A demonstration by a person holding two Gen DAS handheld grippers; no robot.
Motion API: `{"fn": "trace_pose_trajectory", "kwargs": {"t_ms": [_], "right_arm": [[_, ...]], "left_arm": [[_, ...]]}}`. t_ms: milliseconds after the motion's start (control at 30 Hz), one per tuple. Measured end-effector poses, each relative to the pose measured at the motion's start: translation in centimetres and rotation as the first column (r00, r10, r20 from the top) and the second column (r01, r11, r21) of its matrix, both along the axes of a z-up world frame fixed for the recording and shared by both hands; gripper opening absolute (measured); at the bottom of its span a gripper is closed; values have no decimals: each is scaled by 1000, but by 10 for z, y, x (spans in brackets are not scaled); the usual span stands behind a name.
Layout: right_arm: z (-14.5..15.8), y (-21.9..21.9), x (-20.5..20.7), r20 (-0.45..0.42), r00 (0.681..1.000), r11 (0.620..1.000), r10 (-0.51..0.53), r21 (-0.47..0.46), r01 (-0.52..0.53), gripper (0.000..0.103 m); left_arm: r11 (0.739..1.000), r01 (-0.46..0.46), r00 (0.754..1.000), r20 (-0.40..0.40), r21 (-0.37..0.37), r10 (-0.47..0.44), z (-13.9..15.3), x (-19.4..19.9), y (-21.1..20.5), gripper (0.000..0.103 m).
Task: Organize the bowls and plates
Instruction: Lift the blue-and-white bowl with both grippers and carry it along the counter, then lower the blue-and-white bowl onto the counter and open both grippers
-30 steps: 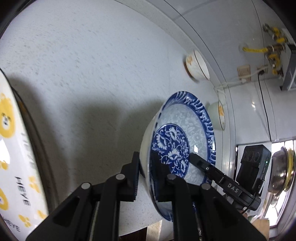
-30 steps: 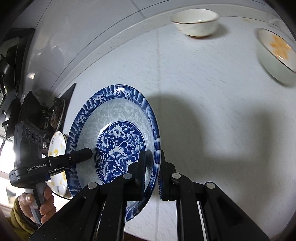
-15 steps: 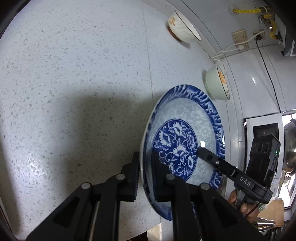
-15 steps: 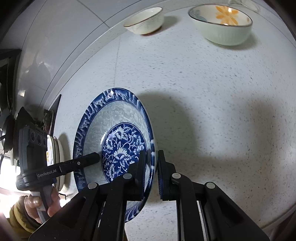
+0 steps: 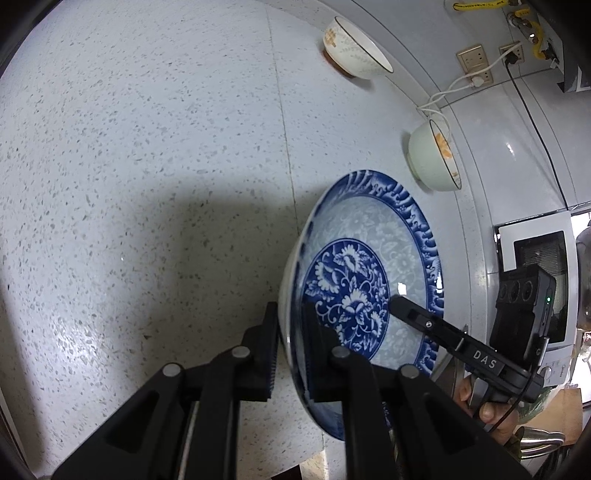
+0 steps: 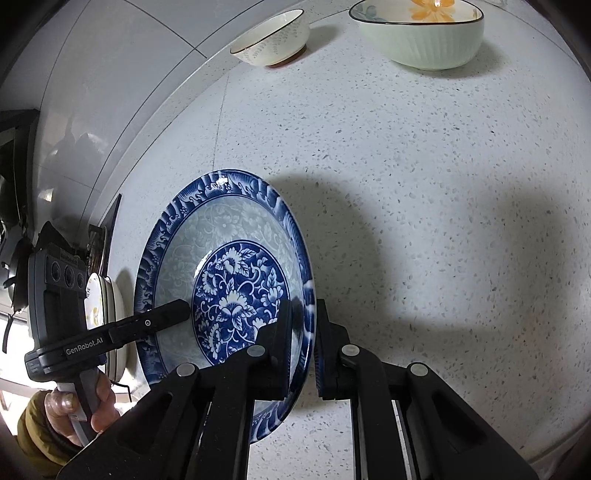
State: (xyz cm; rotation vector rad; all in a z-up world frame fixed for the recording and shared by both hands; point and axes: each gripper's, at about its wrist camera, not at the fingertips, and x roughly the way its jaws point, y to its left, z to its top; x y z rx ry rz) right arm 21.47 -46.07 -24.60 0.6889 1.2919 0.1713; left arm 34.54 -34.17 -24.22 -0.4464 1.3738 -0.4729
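Blue-and-white plate (image 6: 236, 295) with dark blue floral centre, pale patterned band, blue wave rim. Pale green ribbed bowl (image 6: 424, 40), orange flower inside, dark rim. Cream bowl (image 6: 273, 37), speckled sprigs. White countertop (image 6: 424, 184), grey flecks. Black grippers (image 5: 290, 354).

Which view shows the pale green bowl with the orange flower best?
The right wrist view: the green bowl faces the camera, showing its ribbed wall, dark rim and flower inside. The left wrist view shows the same bowl smaller and side-on near the wall, its inside mostly hidden.

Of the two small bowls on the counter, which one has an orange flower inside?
The pale green ribbed bowl has it; the cream bowl nearer the wall shows only small speckled sprigs.
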Motion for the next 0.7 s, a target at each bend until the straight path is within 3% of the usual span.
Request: {"fn": "trace_pose_trajectory", "kwargs": {"t_ms": [400,533,700], "right_arm": [[-6,-14,-7,-4,1000,999,-22,32,22,12],[3,-32,-14,15,997,997,-73,14,72,39],[24,-70,-20,56,988,989,-144,-17,145,51]], "left_arm": [[999,-42,999,-8,-14,42,1,2,8,14],[995,-96,995,23,5,96,10,5,22,28],[991,-131,990,58,20,130,29,18,28,31]]}}
